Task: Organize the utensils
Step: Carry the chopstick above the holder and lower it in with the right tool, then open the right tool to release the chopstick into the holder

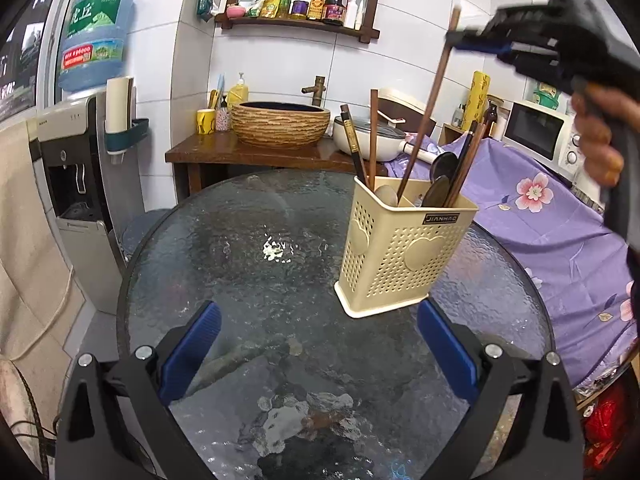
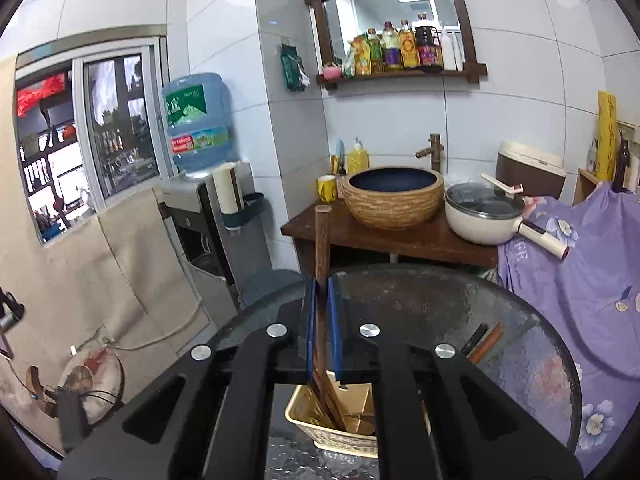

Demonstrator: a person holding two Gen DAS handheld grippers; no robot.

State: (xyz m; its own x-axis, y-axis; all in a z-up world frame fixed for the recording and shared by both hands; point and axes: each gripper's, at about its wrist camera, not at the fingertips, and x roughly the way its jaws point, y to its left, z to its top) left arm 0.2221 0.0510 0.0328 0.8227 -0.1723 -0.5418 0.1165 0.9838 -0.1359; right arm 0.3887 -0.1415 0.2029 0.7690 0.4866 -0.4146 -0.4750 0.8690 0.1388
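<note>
Blue-padded right claw (image 2: 322, 332) pinching wooden chopstick (image 2: 322, 240), perhaps two

Left wrist cam sits low, close over the glass table (image 1: 240, 272), facing the sink wall. Right wrist cam looks down from higher up; both catch the utensil holder (image 1: 404, 252) and basin (image 2: 394, 196).

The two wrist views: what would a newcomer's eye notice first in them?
First, the cream utensil holder standing on the round glass table, already holding chopsticks and spoons. Next, the right gripper above it, shut on a brown chopstick whose lower end dips into the holder. The left gripper hangs open over the table, holding nothing.
</note>
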